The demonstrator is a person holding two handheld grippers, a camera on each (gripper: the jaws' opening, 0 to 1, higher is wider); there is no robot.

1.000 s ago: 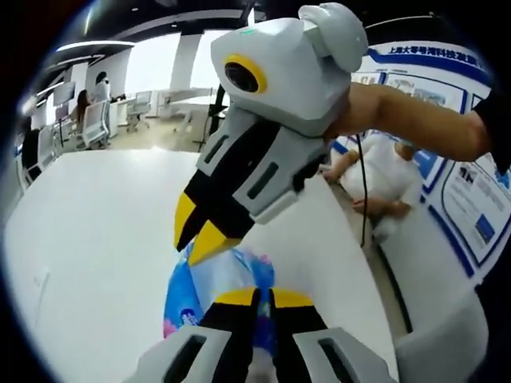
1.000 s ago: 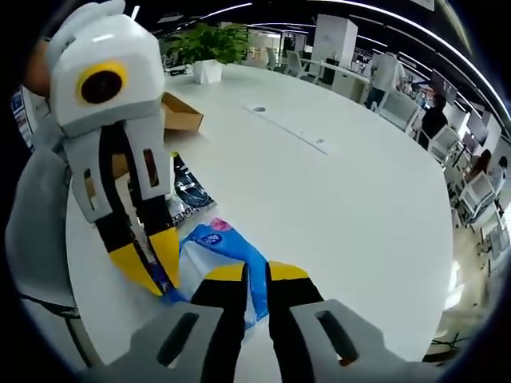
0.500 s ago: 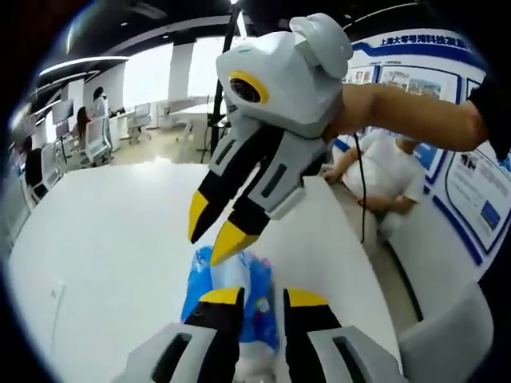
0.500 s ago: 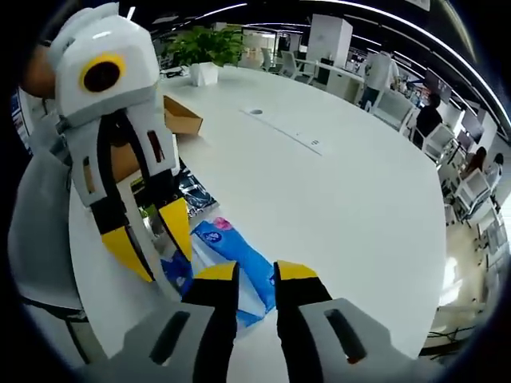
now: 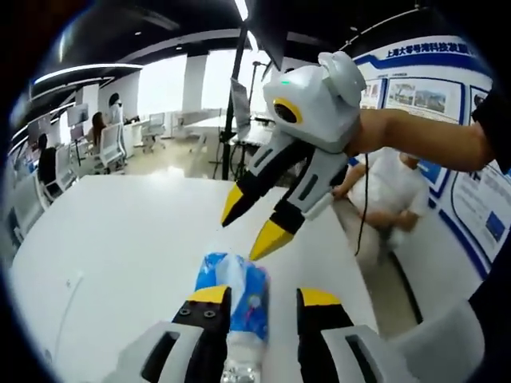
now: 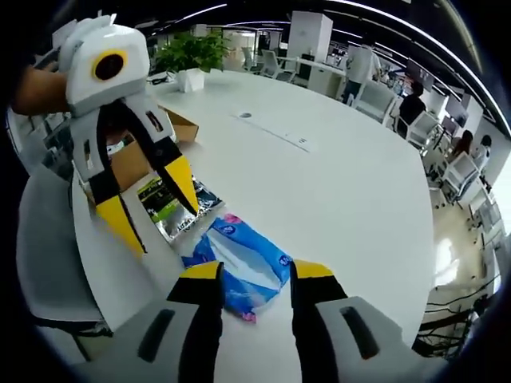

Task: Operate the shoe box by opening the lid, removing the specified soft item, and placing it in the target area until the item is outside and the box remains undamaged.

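On the white table (image 6: 335,175), the blue soft pack (image 6: 243,267) is lying flat, outside the shoe box (image 6: 140,155), which sits open up around 10 o'clock in the right gripper view with its cardboard lid flap up. Between box and pack there's a couple of shiny foil packets (image 6: 172,211), one with green print, pretty much touching the blue pack's edge.

Right gripper (image 6: 255,275) has its yellow-tipped jaws spread wide, nothing pinched, the pack showing in the gap between them. Left gripper (image 6: 148,199) comes in at about 9 o'clock, jaws parted too, tips hanging just above the foil packets.

Left gripper view is the same deal from the other side: the left gripper (image 5: 259,299) is released with the blue pack (image 5: 235,299) between its open jaws at 6 o'clock, and the right gripper (image 5: 255,227) floats above it at 1 o'clock, jaws apart, not touching the pack. A person's forearm (image 5: 423,136) holds it from 3 o'clock
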